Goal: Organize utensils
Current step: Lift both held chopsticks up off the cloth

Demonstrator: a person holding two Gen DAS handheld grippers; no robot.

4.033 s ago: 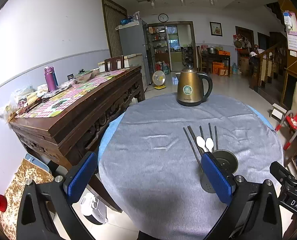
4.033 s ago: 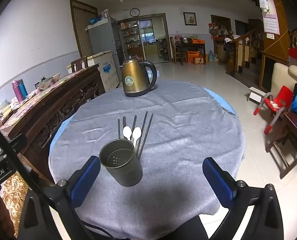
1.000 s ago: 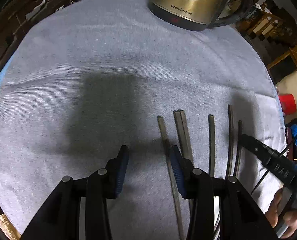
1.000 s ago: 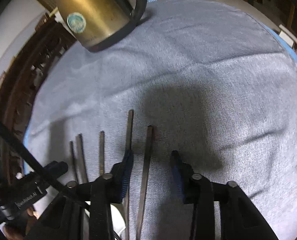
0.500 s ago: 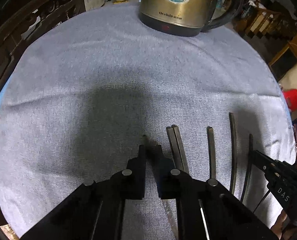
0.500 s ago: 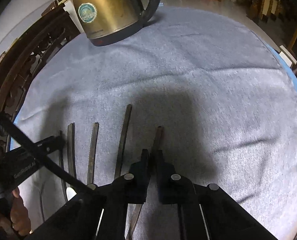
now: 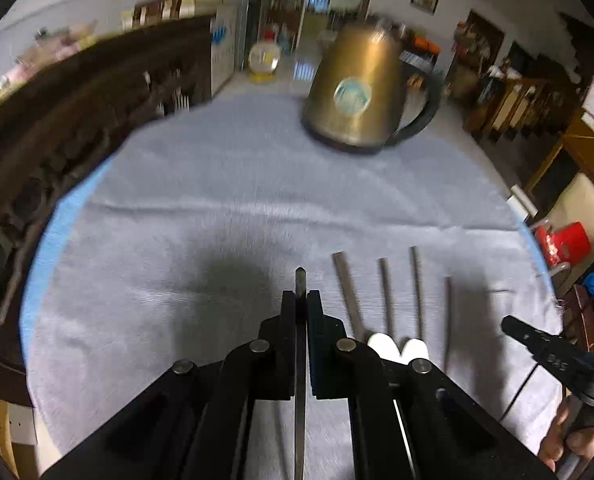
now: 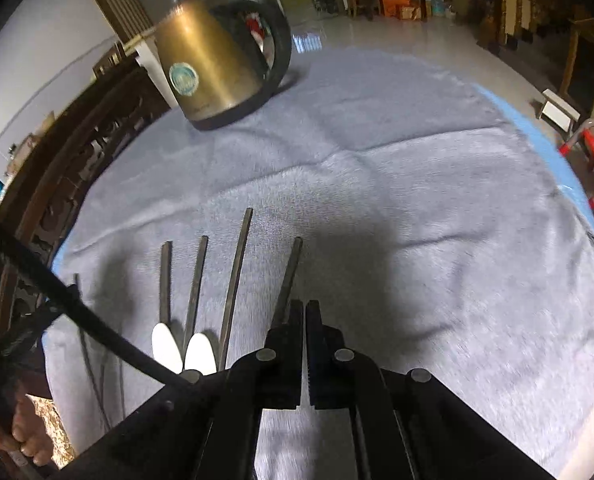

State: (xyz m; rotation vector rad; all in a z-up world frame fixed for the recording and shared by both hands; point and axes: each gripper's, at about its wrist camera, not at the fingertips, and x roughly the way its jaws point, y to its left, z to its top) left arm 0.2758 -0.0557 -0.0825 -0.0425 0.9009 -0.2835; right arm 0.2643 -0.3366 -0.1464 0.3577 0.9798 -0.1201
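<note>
— Steel, that thin chopstick, isn't it? Where does it sit?

— Clamped in the left gripper. The jaws are shut on it. Its long axis runs straight along the fingers. A short tip pokes out ahead, and the rest trails back under the gripper body.

— So it isn't lying across the pads?

— No, in line with them. I'd judge that tipping the gripper down will stand the stick on end, which suits dropping it into a holder. No holder shows in either view, though.

— And to the right of it?

— The rest of the row lies on the grey cloth, all pointing roughly toward the brass kettle: another stick, then two spoons with white bowls at the near end, then one more stick.

— Then the right gripper?

— Its jaws have just been closing and now meet. I see nothing between the pads. The outermost chopstick runs up to the left finger and disappears behind it, slightly angled to the gripper's line.

— Held or missed?

— I can't tell. It lies just left of the jaw gap, so a missed grip looks possible.
</note>
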